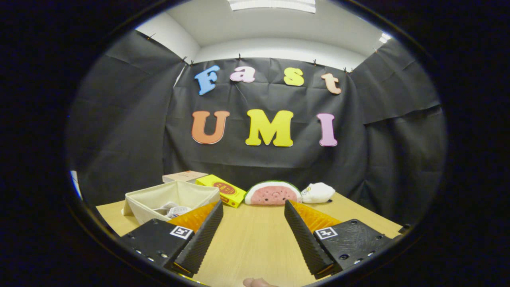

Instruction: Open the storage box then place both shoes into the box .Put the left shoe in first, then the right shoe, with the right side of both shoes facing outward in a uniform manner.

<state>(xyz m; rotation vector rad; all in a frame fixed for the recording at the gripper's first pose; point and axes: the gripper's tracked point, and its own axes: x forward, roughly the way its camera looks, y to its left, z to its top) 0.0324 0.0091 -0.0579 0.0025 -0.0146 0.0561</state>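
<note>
1. Your storage box point(171, 199) is a soft, cream fabric bin with an open top; it stands on the wooden table point(255, 247), just beyond the claw's left finger and partly behind it.
2. Inside the box you can see something white point(175, 210) lying at the bottom (too little of it shows to say whether it is a shoe).
3. Your claw point(254, 211) is released: its fingers spread wide apart with nothing between them, only bare tabletop.
4. Behind the box lies a flat pale carton point(185, 175), and just beside the box's far corner a yellow box point(221, 190).
5. Farther along the table's back edge sits a watermelon-slice plush point(273, 193), with a small white plush point(317, 192) touching its right end.
6. The stretch of table ahead of the fingers, up to that row of things, lies open; the table's left and right edges show beyond each finger.
</note>
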